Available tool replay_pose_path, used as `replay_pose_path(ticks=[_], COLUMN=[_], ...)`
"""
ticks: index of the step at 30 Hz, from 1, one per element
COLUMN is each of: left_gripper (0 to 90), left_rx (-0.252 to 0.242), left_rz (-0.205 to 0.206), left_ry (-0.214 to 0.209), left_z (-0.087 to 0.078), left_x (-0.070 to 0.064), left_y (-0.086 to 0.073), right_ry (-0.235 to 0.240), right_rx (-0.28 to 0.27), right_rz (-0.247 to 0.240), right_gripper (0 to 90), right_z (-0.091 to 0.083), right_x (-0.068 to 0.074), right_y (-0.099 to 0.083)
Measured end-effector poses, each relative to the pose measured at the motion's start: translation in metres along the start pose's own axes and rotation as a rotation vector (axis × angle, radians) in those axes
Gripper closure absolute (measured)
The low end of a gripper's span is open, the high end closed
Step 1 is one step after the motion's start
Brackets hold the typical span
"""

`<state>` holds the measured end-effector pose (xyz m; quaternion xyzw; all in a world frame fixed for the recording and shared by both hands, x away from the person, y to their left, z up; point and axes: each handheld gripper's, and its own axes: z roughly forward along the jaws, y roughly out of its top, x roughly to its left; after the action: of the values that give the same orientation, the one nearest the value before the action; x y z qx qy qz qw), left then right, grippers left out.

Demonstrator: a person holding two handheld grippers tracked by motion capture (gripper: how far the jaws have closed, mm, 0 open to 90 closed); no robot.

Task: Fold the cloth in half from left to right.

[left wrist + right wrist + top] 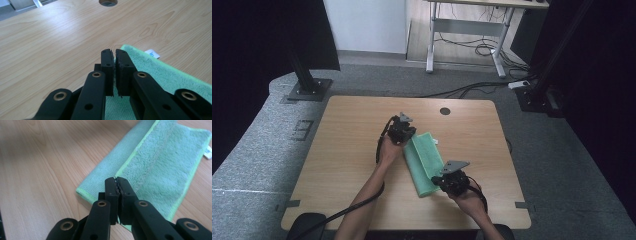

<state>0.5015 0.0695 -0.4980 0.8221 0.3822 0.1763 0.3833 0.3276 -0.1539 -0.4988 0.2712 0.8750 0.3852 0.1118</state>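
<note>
Both hand-held grippers, left [404, 131] and right [446, 181], pinch the green towel [424, 161] mid-table, jaws clamped on its corners, so best carry both ends evenly across to fold squarely.

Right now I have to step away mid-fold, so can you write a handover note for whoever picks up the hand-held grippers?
Left hand-held gripper: jaws nearly shut at the green towel's far corner, seemingly pinching its edge.
Right hand-held gripper: jaws shut at the near end's folded layer.
Towel: lies mid-table, one long side already folded over, white tag at the far end.
Left: finish folding and flatten.
</note>
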Motion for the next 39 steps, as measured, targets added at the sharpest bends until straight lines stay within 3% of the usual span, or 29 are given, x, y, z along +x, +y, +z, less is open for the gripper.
replay_pose_path(ticks=[7,21,23,27,30,37,39], left_gripper=[85.0,81.6,74.8,53.1,43.6,29.3,24.3], left_rx=[0.005,0.036,0.026,-0.019,-0.043,-0.021,-0.005], left_rz=[0.001,-0.004,-0.003,0.007,0.024,0.068,0.062], left_ry=[-0.011,-0.017,-0.023,-0.027,-0.028,-0.033,-0.040], left_z=[0.016,0.041,0.040,0.032,0.025,0.012,0.009], left_x=[-0.006,-0.011,-0.011,-0.011,-0.013,-0.018,-0.017], left_y=[0.004,0.004,0.004,0.010,0.015,0.018,0.015], right_ry=[-0.034,-0.047,-0.048,-0.062,-0.083,-0.140,-0.154], right_rx=[0.024,0.056,0.057,0.054,0.047,0.000,-0.007], right_rz=[0.011,0.057,0.068,0.071,0.080,0.098,0.102], right_gripper=[86.8,86.7,86.4,80.4,76.9,66.7,62.8], right_z=[0.001,0.005,0.005,0.003,-0.001,-0.014,-0.015], right_x=[-0.006,-0.021,-0.022,-0.024,-0.026,-0.034,-0.036], right_y=[-0.008,-0.020,-0.020,-0.020,-0.019,-0.015,-0.013])
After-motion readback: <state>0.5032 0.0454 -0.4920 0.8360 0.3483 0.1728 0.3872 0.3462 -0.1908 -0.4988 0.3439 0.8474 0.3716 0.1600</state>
